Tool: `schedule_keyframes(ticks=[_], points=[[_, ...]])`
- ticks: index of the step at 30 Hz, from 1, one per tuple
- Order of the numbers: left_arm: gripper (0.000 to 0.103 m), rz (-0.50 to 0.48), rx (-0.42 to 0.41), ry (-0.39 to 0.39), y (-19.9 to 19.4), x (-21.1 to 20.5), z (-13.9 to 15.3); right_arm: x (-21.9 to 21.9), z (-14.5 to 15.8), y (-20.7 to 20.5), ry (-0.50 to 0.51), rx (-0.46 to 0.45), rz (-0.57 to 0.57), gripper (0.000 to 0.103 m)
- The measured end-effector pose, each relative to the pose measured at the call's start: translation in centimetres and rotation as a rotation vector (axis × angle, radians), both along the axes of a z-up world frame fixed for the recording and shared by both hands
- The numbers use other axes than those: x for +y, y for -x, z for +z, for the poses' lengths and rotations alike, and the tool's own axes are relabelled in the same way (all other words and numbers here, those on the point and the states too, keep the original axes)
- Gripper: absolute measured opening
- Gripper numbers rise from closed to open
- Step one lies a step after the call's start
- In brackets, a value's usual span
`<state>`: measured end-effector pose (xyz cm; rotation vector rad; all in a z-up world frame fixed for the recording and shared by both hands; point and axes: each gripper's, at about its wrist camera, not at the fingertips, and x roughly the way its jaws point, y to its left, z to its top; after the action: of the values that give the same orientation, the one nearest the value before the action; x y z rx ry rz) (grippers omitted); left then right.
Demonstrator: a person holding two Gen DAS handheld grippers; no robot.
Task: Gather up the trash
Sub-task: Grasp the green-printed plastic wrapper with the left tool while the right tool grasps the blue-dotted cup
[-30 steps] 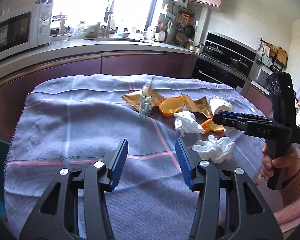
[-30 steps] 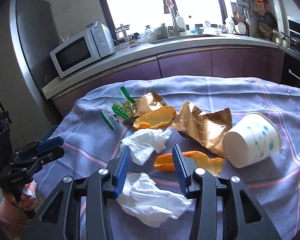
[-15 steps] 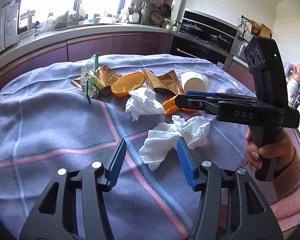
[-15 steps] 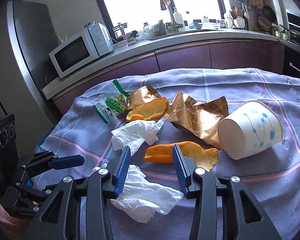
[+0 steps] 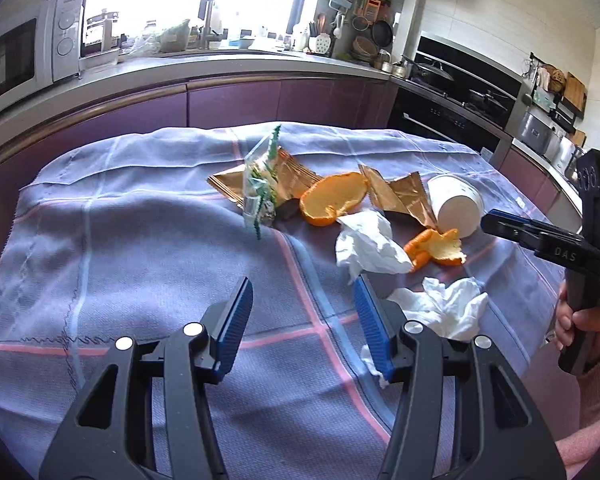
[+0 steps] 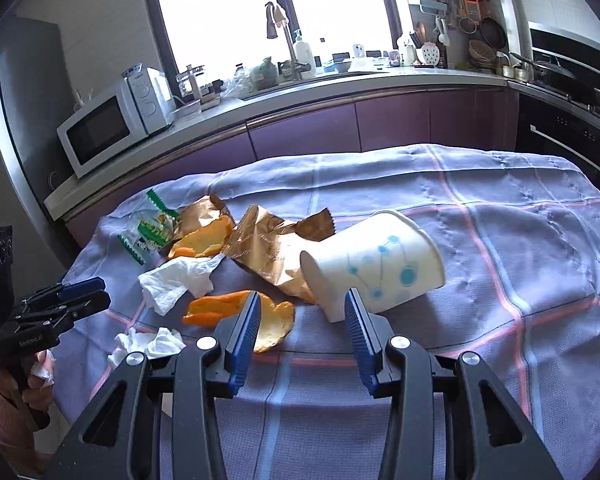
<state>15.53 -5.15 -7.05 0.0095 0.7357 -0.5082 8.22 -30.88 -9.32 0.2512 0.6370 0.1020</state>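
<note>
- The table is draped in a soft woven cloth (image 5: 148, 248), lavender-grey with thin pink and pale blue lines crossing in a wide check; it lies in gentle wrinkles
- The trash sits in a loose cluster toward the far right part of the cloth in the left wrist view; two crinkled gold foil wrappers (image 6: 268, 248), shiny and sharply creased; a clear plastic packet (image 5: 260, 184) with green zigzag edges, standing up against one of them
- A cupped orange peel (image 5: 334, 200), pale and pithy inside, lies between the wrappers; a second, flatter peel (image 6: 236, 308) curls just in front of the paper cup (image 6: 376, 264)
- The cup is white, smooth, printed with blue dots and lines; it lies on its side, its base toward the right gripper
- Two crumpled white tissues, thin and papery; one (image 5: 368, 244) beside the cupped peel, the other (image 5: 448, 308) nearer the table edge
- The left gripper (image 5: 304, 320) hovers above bare cloth, its ribbed blue pads parted with nothing between them; the near tissue lies just outside its right finger
- The right gripper (image 6: 300, 320) also stands parted and empty; the flat peel and the cup's base show just beyond its tips
</note>
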Motion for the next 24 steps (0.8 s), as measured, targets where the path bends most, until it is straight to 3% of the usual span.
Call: schedule_keyframes(ticks=[12,19,24], points=[[0.052,0.086,-0.028,-0.009,-4.0,0.0,1.3,-7.7,-0.4,-3.5,-0.141,-0.018,-0.075,0.046],[0.052,0.088,-0.010,-0.020,-5.5,-1.1,1.0,-8.8,-1.7,-5.2,-0.224,0.014,0.002,0.059],[0.046,0.094,0.009,-0.016,-6.5,-1.8,0.6,-8.0,-1.8,-5.0,-0.232,0.011,0.072,0.057]])
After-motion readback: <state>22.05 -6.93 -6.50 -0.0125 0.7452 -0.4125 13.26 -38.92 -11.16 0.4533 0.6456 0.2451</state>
